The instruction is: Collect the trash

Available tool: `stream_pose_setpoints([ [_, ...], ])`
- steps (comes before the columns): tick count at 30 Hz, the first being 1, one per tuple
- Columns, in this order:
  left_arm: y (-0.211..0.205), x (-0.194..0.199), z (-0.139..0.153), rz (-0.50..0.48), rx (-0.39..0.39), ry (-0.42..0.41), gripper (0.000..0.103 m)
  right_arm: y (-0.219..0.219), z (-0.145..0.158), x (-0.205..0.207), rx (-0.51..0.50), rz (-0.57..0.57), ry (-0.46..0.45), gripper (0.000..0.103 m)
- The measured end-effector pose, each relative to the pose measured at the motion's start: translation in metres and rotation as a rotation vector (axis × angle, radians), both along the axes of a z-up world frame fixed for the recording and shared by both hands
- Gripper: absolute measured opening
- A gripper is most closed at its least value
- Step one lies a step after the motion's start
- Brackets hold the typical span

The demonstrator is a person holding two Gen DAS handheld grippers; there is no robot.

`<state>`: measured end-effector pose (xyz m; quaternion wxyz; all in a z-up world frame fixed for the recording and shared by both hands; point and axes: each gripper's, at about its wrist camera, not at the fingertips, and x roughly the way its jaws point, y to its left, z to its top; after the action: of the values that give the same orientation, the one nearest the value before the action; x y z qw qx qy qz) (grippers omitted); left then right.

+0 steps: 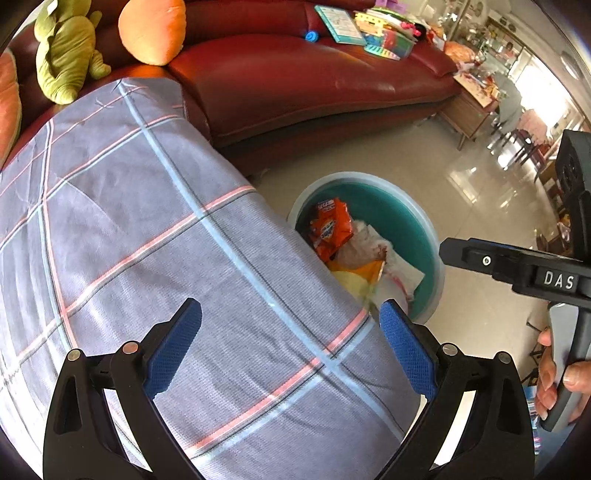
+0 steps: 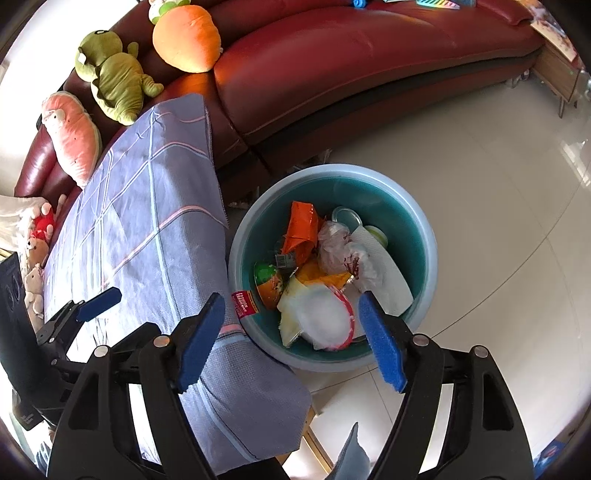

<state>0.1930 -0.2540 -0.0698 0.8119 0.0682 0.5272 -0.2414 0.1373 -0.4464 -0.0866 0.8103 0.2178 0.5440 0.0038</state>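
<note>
A teal basin (image 2: 413, 236) with a pale blue rim stands on the floor beside the cloth-covered table; it also shows in the left wrist view (image 1: 410, 221). It holds trash: an orange snack wrapper (image 2: 301, 229), crumpled plastic (image 2: 332, 243), white paper (image 2: 384, 273), a round lid with a red rim (image 2: 327, 319) and a green-topped cup (image 2: 267, 280). My right gripper (image 2: 291, 338) is open and empty just above the basin's near rim. My left gripper (image 1: 290, 347) is open and empty over the table's checked cloth (image 1: 147, 229).
A red leather sofa (image 2: 369, 48) runs behind the table, with an orange plush (image 2: 186, 37), a green plush (image 2: 110, 77) and a pink plush (image 2: 74, 136). Books and toys (image 1: 369, 29) lie on the sofa. Glossy tiled floor (image 2: 498, 184) stretches to the right of the basin.
</note>
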Motion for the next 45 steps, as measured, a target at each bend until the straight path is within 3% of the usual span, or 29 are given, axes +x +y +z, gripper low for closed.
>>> stream_pose_setpoints([
  [6, 0.004, -0.002, 0.000, 0.017, 0.007, -0.002, 0.097, 0.001, 0.002, 0.000, -0.006, -0.001, 0.005, 0.076],
  [18, 0.014, -0.015, 0.010, 0.038, 0.004, -0.021, 0.098, 0.007, 0.013, -0.021, -0.072, 0.007, 0.003, 0.096],
  [27, 0.037, -0.033, 0.026, 0.079, 0.013, -0.046, 0.099, 0.022, 0.030, -0.046, -0.173, 0.031, -0.014, 0.096],
  [45, 0.077, -0.087, 0.057, 0.118, 0.006, -0.117, 0.099, 0.054, 0.065, -0.107, -0.272, 0.054, -0.067, 0.096],
])
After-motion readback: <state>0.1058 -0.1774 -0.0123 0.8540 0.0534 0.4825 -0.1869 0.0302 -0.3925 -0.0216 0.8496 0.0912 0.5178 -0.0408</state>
